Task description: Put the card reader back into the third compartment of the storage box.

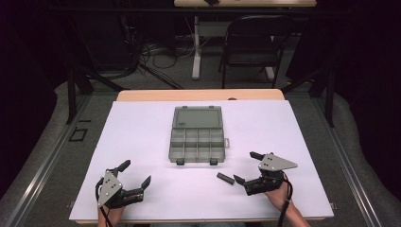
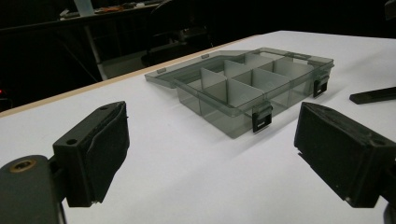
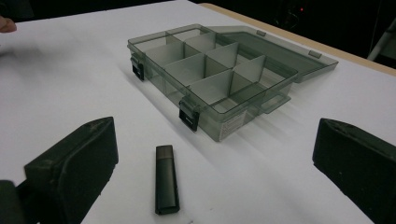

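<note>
Both claws are spread wide and hold nothing: the left claw [image 1: 135, 173] rests at 7 o'clock of the open box [image 1: 197, 137], the right claw [image 1: 246, 167] at 4 o'clock, with the black stick [image 1: 225, 178] lying flat just beside its jaws, untouched, on the table [image 1: 142, 127].

No legible text, brand, number or sign anywhere. One candidate only: a pale sticker on the end wall of the smoke-grey compartment box [image 3: 212, 79], seen in the right gripper view near the box's corner; its print is too small and blurred to read. The black stick-shaped object [image 3: 166, 184] lying on the desk [image 3: 70, 84] carries no visible marking. Gripper pads are plain black, unmarked.
</note>
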A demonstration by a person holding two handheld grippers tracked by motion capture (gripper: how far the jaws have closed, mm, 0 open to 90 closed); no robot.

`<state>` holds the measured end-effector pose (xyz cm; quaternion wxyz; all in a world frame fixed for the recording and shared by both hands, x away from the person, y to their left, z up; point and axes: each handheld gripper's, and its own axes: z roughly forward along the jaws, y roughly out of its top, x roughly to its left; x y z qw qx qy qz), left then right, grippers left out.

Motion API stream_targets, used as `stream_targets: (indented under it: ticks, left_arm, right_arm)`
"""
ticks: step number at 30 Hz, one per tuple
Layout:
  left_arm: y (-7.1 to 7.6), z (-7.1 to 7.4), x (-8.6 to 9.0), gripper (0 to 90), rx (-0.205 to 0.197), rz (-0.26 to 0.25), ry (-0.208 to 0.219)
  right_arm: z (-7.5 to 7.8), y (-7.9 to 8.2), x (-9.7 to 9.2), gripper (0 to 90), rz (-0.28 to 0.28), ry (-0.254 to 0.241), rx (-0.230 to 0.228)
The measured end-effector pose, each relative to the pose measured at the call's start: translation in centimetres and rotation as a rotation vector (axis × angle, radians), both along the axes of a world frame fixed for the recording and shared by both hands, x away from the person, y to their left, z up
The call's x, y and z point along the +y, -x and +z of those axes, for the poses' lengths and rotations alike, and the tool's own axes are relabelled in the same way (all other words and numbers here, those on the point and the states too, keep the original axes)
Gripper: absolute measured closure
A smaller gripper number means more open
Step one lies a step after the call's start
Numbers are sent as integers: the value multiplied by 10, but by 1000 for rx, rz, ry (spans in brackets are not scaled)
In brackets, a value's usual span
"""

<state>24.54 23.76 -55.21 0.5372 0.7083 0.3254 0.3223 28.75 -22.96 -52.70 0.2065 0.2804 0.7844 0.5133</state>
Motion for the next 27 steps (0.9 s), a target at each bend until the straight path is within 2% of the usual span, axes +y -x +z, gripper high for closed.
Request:
stream_targets:
  ticks: [16, 27]
  left_arm:
    - [0, 0, 0, 104, 1, -2, -3]
    - [-1, 0, -2, 104, 1, -16, -14]
  right_arm:
    - [-11, -15, 18, 0, 63, 41, 73]
    - [-18, -15, 22, 0, 89, 54, 92]
